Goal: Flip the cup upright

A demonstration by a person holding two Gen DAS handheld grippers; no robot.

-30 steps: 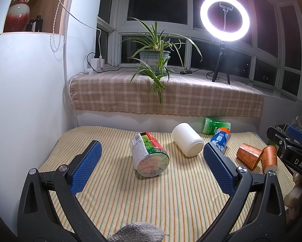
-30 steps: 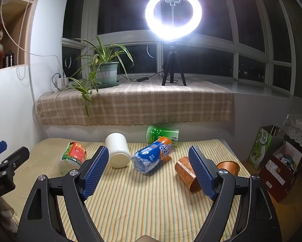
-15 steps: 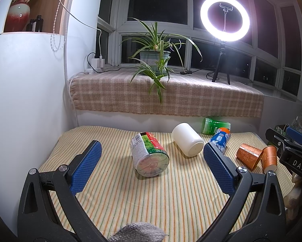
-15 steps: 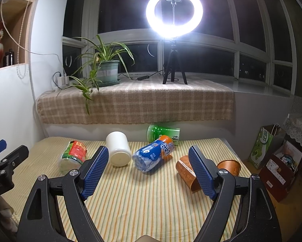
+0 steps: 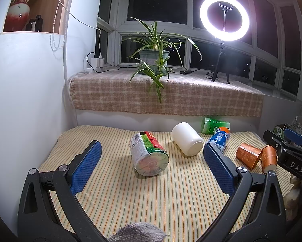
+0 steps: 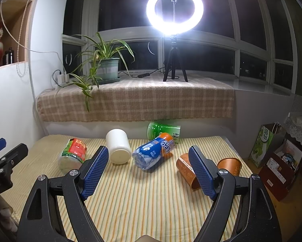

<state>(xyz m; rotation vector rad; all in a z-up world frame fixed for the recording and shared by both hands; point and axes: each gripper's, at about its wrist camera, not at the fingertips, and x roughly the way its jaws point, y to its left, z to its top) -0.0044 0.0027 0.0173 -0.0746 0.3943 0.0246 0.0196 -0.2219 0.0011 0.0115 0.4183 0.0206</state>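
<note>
Several containers lie on their sides on the striped table. A white cup (image 5: 187,142) (image 6: 119,146) lies with its base toward me. A green-and-red labelled cup (image 5: 149,153) (image 6: 73,155) lies left of it. One copper cup (image 5: 248,155) (image 6: 186,170) lies on its side; a second copper cup (image 5: 269,158) (image 6: 230,165) stands beside it. My left gripper (image 5: 150,168) is open and empty, near the labelled cup. My right gripper (image 6: 149,169) is open and empty, near the blue bottle (image 6: 154,154).
A green bottle (image 5: 214,126) (image 6: 163,131) lies at the table's back edge. A blue bottle (image 5: 219,139) lies mid-table. A checked-cloth ledge (image 6: 134,98) holds a potted plant (image 5: 154,58) and a ring light (image 6: 174,10). Bags (image 6: 276,157) stand on the floor at right.
The right wrist view has shifted slightly, so the table objects sit a little to the right and lower. The left gripper has not visibly moved. Both stay open.
</note>
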